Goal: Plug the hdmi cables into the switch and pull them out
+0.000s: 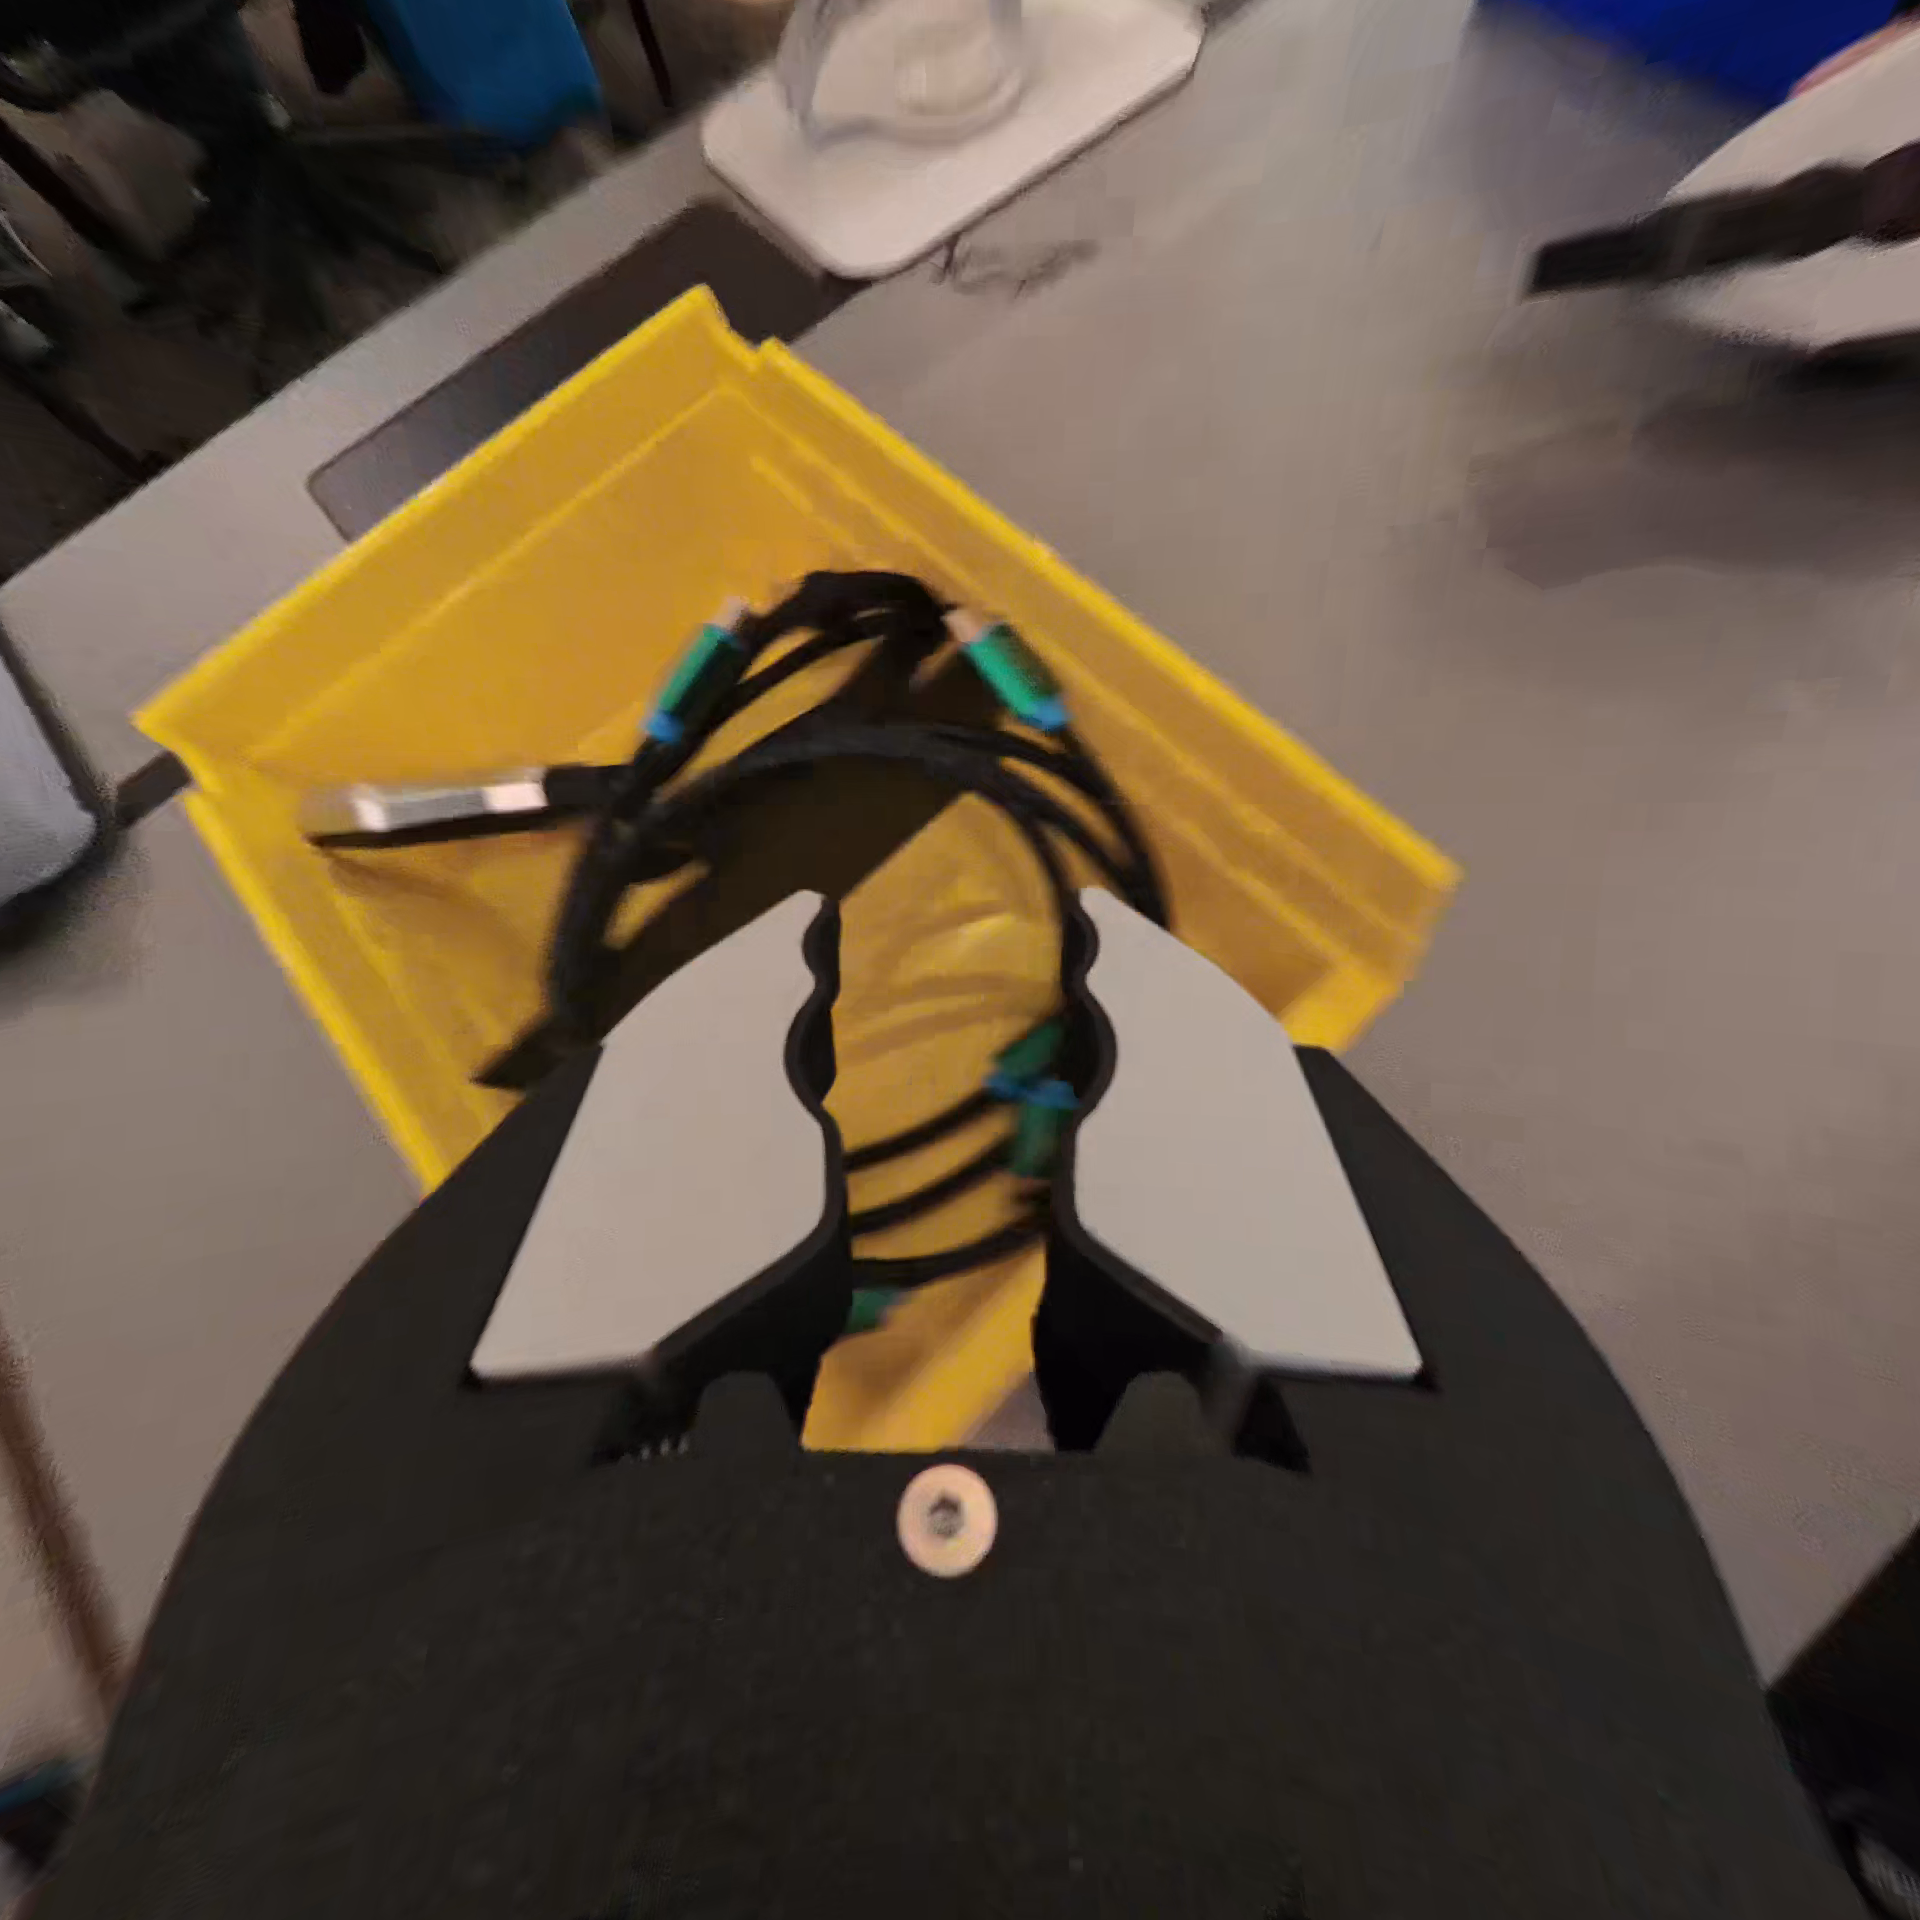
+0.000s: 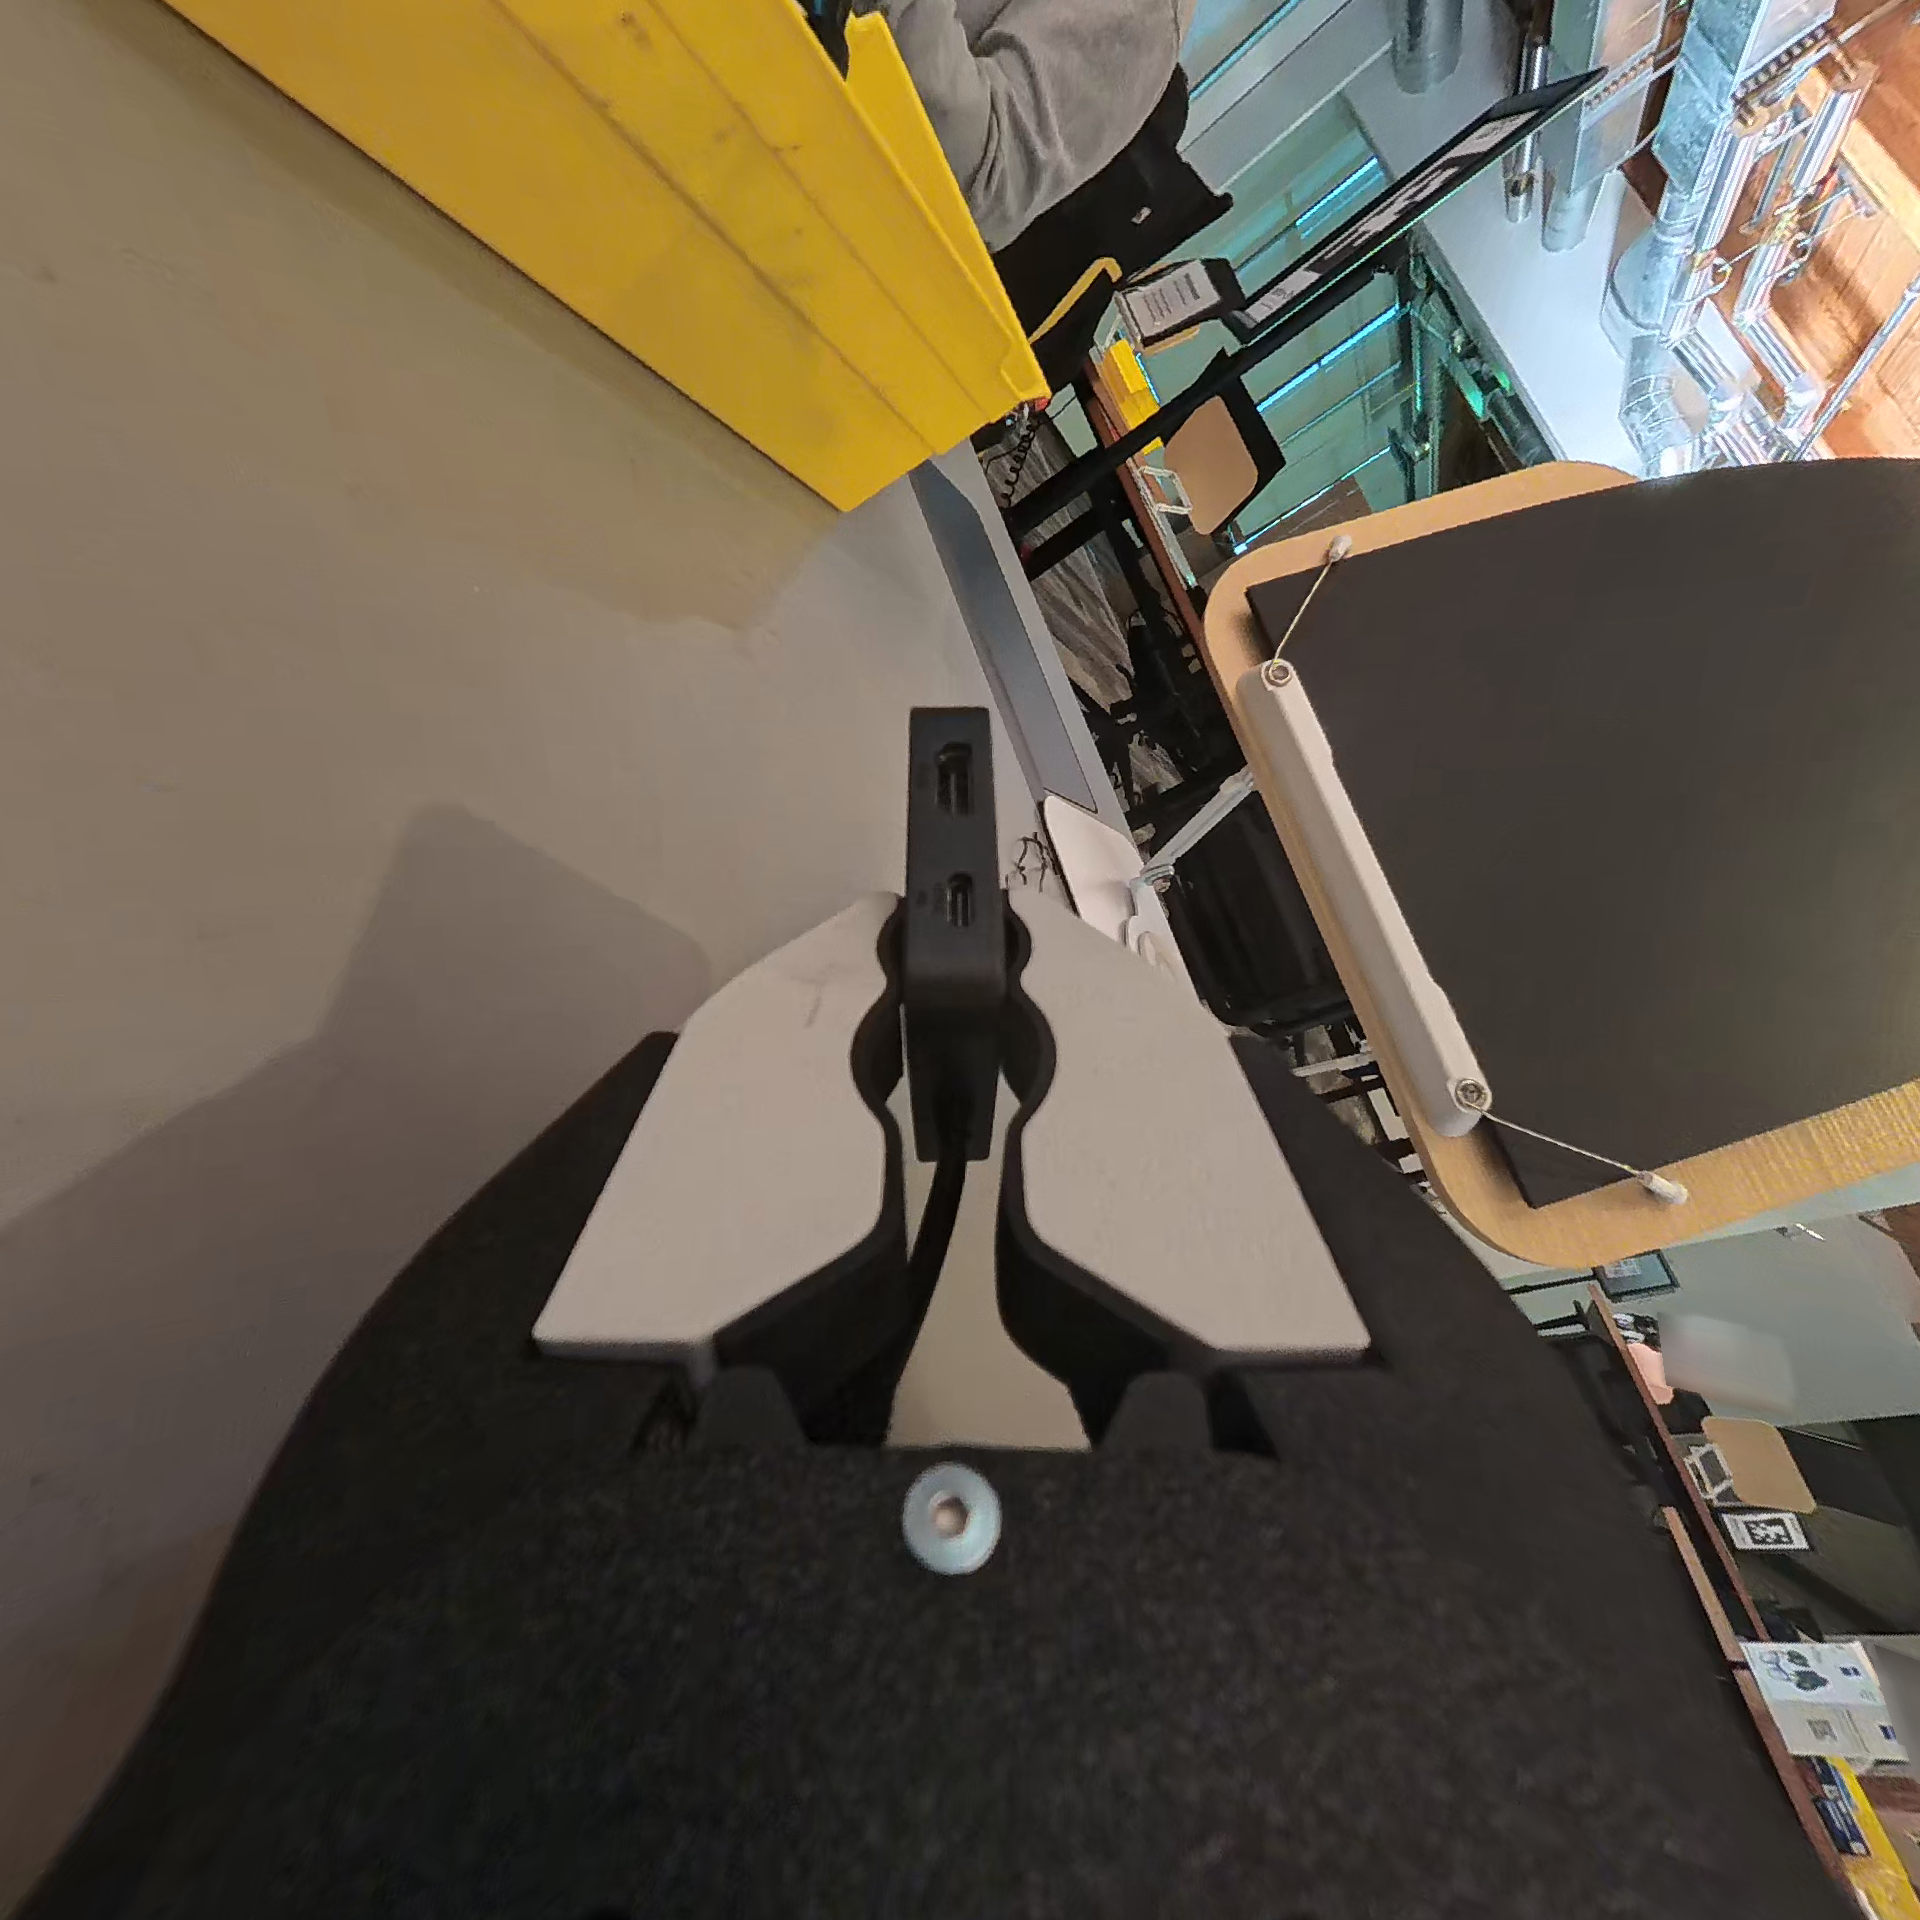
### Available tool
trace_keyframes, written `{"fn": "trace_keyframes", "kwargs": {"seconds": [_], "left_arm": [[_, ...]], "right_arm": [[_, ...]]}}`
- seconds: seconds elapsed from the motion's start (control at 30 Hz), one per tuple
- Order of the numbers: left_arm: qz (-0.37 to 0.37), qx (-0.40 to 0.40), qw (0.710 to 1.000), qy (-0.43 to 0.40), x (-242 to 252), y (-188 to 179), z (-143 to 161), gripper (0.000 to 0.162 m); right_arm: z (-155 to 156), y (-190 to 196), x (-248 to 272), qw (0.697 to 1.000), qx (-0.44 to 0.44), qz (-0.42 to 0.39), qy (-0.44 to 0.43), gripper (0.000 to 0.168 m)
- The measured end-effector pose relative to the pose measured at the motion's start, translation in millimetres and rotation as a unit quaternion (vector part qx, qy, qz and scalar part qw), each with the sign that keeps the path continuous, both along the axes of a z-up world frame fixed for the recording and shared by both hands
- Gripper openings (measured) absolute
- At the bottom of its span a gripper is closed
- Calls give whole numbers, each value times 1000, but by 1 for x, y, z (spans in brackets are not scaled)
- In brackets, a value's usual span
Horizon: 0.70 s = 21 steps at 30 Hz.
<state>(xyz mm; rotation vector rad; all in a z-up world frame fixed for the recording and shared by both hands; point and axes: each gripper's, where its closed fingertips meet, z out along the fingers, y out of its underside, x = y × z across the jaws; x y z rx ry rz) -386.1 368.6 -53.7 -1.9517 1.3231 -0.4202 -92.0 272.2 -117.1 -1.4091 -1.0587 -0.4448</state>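
Cables (image 1: 831,790), black with green plugs, lie coiled in a yellow bin (image 1: 436,623) on the grey table (image 1: 1455,727); the left gripper (image 1: 951,925) hangs above them, jaws apart and empty. Right gripper (image 2: 954,925) pinches the black switch (image 2: 951,831) beside that bin (image 2: 727,208).

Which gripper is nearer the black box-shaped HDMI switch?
Right. The right gripper is clamped on the black box-shaped HDMI switch; the left gripper hangs open over the cables in the yellow bin.
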Motion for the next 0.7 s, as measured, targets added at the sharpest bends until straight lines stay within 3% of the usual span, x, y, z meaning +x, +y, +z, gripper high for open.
{"fn": "trace_keyframes", "kwargs": {"seconds": [0.07,0.13,0.27,0.4,0.6,0.7], "left_arm": [[-36,-44,997,46,6,38,-2,48],[-97,-111,988,37,24,58,1,64],[-144,-187,971,44,39,90,2,44],[-164,-282,942,84,38,87,-19,43],[-174,-281,936,120,40,84,-46,46],[-172,-296,928,145,32,81,-53,21]], "right_arm": [[-2,0,-1,1000,-2,1,-4,14],[-2,1,0,1000,-3,1,-6,14],[-3,1,1,1000,-7,-1,0,14],[-3,2,2,1000,-14,1,10,14],[-6,2,-1,1000,-19,8,2,14],[-7,2,-2,1000,-18,9,-1,14]]}}
